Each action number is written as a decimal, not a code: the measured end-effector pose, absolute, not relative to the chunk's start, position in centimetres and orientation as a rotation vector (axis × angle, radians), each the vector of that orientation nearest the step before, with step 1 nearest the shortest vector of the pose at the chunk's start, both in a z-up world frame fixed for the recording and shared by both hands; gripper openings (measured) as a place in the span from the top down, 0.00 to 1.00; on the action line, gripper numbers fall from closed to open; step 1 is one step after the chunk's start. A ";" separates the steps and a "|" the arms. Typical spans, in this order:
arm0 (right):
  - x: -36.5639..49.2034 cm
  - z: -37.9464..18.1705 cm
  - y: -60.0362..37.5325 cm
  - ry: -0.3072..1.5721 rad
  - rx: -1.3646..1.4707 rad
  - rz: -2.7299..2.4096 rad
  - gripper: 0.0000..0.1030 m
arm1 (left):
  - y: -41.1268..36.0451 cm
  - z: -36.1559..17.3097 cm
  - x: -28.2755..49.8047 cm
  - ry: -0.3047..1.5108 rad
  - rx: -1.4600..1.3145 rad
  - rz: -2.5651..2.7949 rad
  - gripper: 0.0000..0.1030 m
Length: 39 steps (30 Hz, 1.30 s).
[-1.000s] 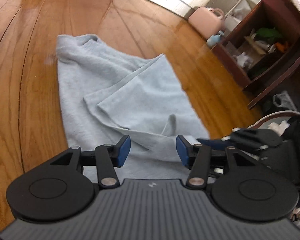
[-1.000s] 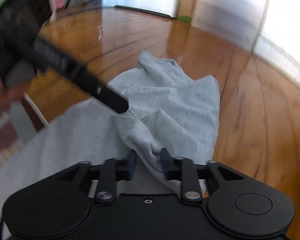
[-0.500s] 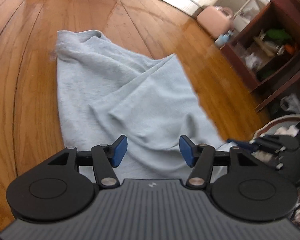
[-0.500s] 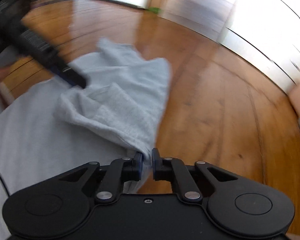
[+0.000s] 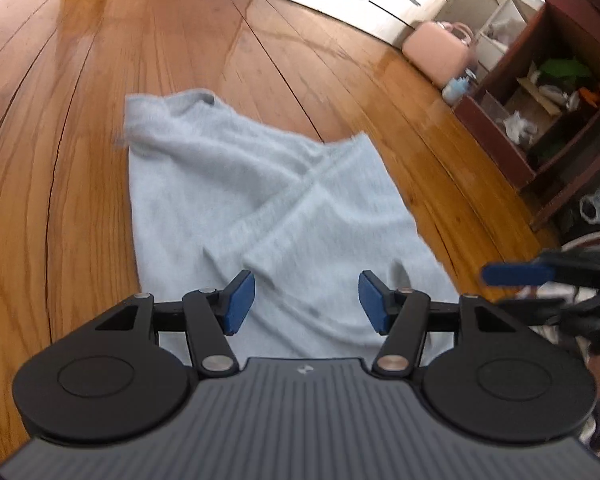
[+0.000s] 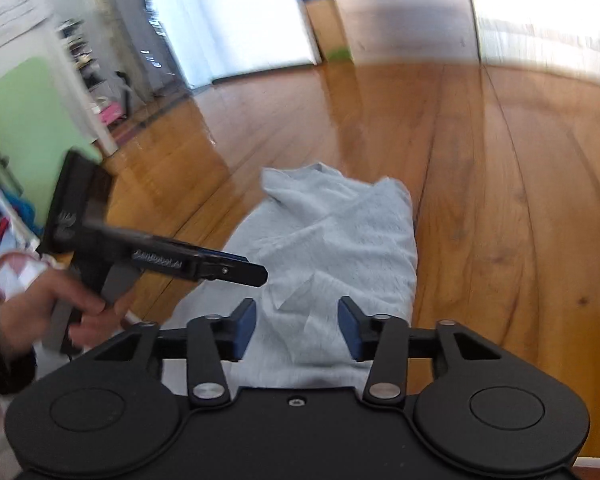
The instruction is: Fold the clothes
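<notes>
Left gripper (image 5: 307, 301): jaws apart, nothing gripped. Right gripper (image 6: 297, 327): jaws just opened, nothing gripped. Left hand (image 6: 40, 312) at 9 o'clock, on handle

Both wrist cameras look steeply down from close above, side by side, sharing the grey garment (image 5: 260, 200) on the wooden floor (image 6: 500, 160).

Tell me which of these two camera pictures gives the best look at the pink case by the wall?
The left wrist view. The pink case stands there on the wooden floor, beside the dark shelf unit, with its handles showing. The right wrist view does not show it at all.
</notes>
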State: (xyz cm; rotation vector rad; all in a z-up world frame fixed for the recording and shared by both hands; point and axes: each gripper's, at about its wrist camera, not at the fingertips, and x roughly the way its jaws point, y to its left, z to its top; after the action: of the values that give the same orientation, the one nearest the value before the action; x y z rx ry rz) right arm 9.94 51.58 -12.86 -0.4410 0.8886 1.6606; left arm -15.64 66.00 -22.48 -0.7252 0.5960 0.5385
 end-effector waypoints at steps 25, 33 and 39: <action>5.5 -16.2 45.5 0.783 -0.684 1.542 0.87 | 67.8 -20.1 -10.0 0.863 -0.391 0.484 0.92; 5.9 -17.8 46.3 0.584 -0.771 1.454 0.56 | 72.8 -16.0 -3.4 0.975 -0.325 0.377 0.52; 7.2 -19.6 46.8 0.615 -0.617 1.464 0.56 | 72.1 -20.7 1.4 1.033 -0.373 0.345 0.84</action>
State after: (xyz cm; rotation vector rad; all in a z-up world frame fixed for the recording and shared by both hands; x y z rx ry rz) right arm 7.19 46.81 -19.58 -0.6169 0.6145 1.4643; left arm 1.40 72.11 -20.65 -0.3733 1.0329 0.3447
